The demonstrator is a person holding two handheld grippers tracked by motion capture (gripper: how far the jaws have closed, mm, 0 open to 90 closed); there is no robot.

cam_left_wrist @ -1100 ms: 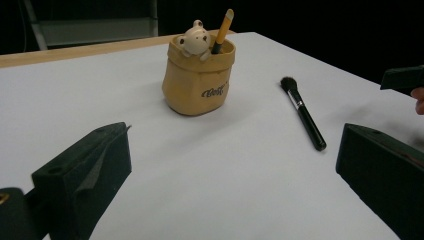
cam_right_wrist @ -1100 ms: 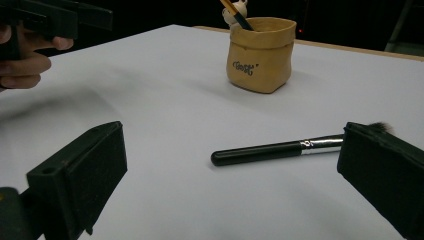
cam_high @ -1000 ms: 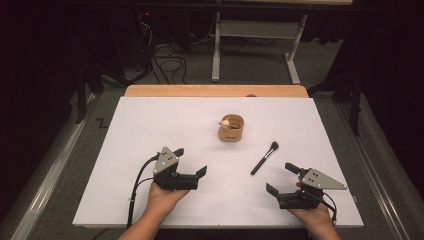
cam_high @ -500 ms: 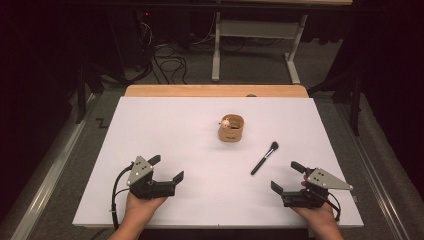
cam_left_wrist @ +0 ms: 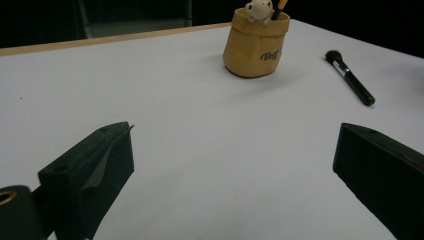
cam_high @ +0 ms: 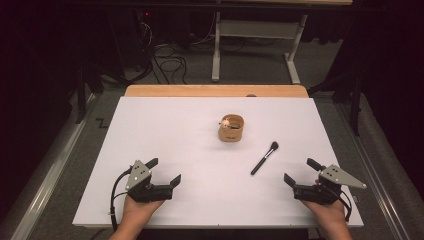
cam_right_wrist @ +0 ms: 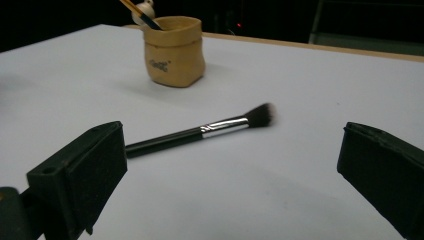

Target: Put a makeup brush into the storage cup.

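I hold my left gripper (cam_high: 163,171) low over the near left part of the white tabletop (cam_high: 175,130), at about seven o'clock from its middle, and its fingers (cam_left_wrist: 90,175) stand wide apart with nothing between them. My right gripper (cam_high: 300,171) sits at about five o'clock, near the right edge, and its fingers (cam_right_wrist: 80,175) are spread wide as well, gripping nothing.

The makeup brush (cam_high: 264,158) lies flat on the tabletop, apart from both grippers. Seen from above it runs on a slant, its dark bristle head toward one o'clock and its black handle end toward seven o'clock. In my right gripper view the brush (cam_right_wrist: 200,131) lies just ahead of the open fingers, handle end nearer my left finger, with a silver ferrule between handle and bristles. From my left gripper view it (cam_left_wrist: 350,77) sits far off at about one o'clock.

The tan holder (cam_high: 231,128) stands upright near the middle of the tabletop, at about eleven o'clock from the brush and well apart from it. It has dark lettering on its side, and a small pale figure (cam_left_wrist: 259,9) and a yellow-and-dark stick (cam_right_wrist: 137,12) poke out of its top.
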